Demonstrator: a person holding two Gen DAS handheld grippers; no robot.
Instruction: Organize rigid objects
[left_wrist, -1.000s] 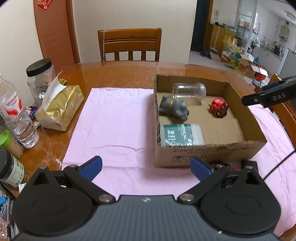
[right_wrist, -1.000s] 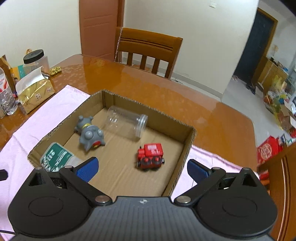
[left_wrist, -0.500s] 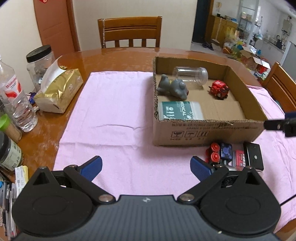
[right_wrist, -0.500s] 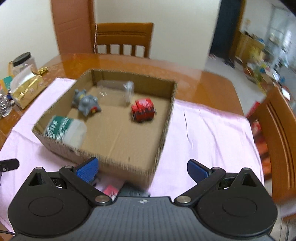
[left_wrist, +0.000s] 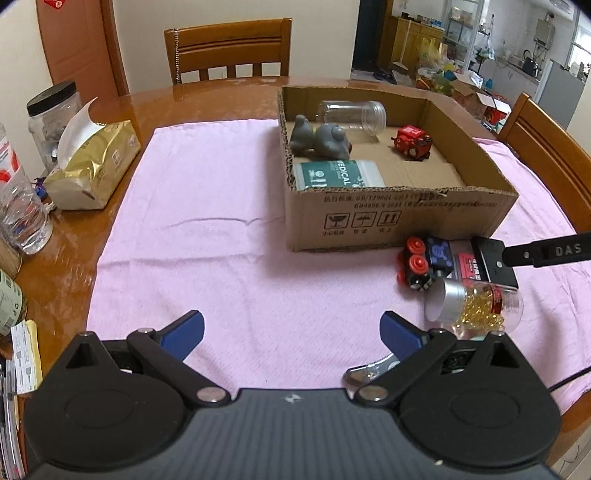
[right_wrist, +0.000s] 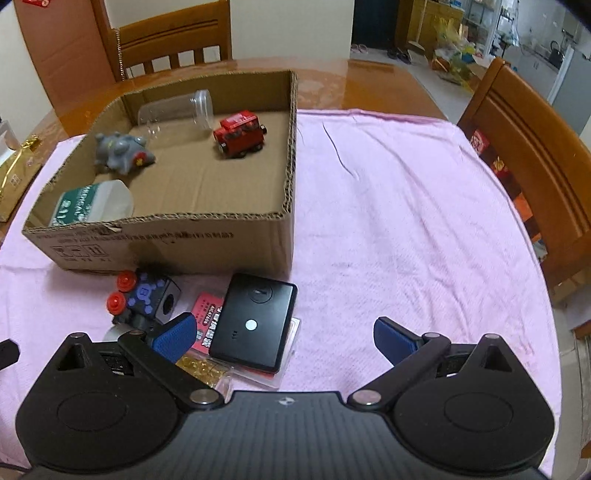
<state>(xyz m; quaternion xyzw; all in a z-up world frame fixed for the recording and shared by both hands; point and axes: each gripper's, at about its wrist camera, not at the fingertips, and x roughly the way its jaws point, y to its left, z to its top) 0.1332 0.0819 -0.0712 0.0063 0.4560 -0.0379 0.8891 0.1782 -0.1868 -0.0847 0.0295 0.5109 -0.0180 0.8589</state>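
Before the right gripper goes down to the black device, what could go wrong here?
The black device lies on a red card case, so it may slide when pinched. The open right gripper has one finger over the capsule jar, which lies on its side and could roll. The black and blue toy sits close and could be knocked.

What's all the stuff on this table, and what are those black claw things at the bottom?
cardboard box: one, brown, on the pink cloth
clear jar: one, empty, on its side in the box
grey toy: one, in the box
red toy train: one, in the box
green medical pack: one, box's near corner
black-and-red toy: one, outside the box
black case: one, atop a red-labelled pack
capsule jar: one, yellow capsules, lying down
tissue pack: one, gold, table's left
left gripper: open, blue pads
right gripper: open, over the case
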